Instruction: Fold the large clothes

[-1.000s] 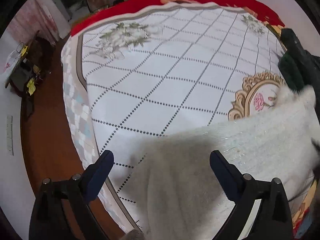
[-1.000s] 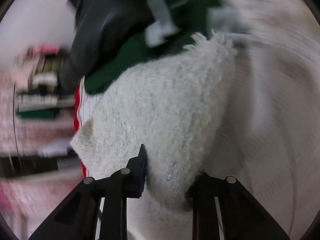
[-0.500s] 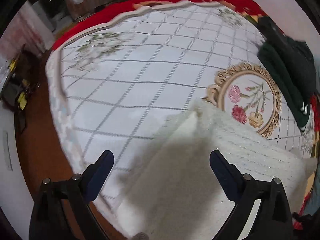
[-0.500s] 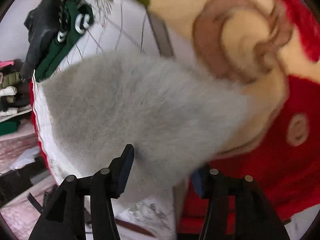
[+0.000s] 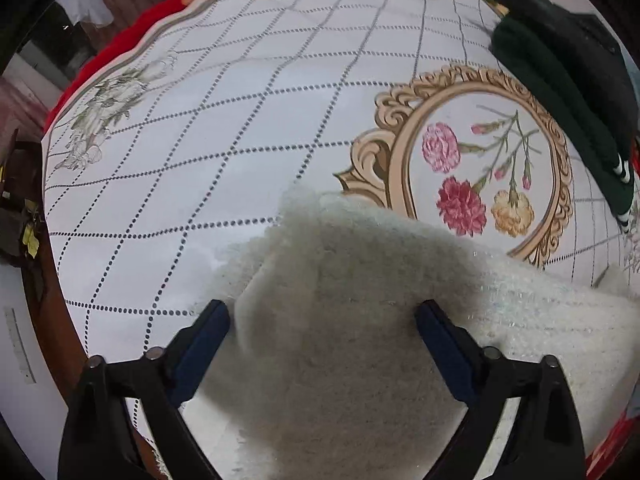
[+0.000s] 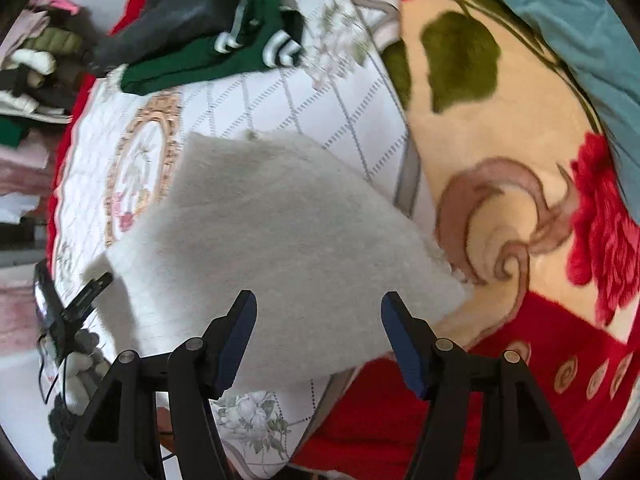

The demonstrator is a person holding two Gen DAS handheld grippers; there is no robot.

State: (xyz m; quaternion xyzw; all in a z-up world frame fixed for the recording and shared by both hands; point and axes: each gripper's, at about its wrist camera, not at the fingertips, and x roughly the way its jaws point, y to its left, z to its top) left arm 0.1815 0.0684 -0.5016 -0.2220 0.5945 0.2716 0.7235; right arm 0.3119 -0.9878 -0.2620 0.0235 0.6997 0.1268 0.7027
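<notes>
Left gripper (image 5: pixel 322 312) pointed down over white fuzzy sweater (image 5: pixel 360 320), jaws closing, fabric between pads but not pinched. Right gripper (image 6: pixel 318 308) held above same sweater, jaws opening, nothing gripped. Bed (image 5: pixel 224 152) covered by white quilted spread; sweater laid at its near edge. Dark green garment (image 5: pixel 560 120) folded at far edge.

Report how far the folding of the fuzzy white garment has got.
Done: the white garment lies on the patterned bedspread as a flat, roughly squared shape, and dark green clothes sit piled at the far edge. In hand: the left tool is closing over a raised fold; the right tool is opening above it, gripping nothing. Left: any final fold and stacking.
</notes>
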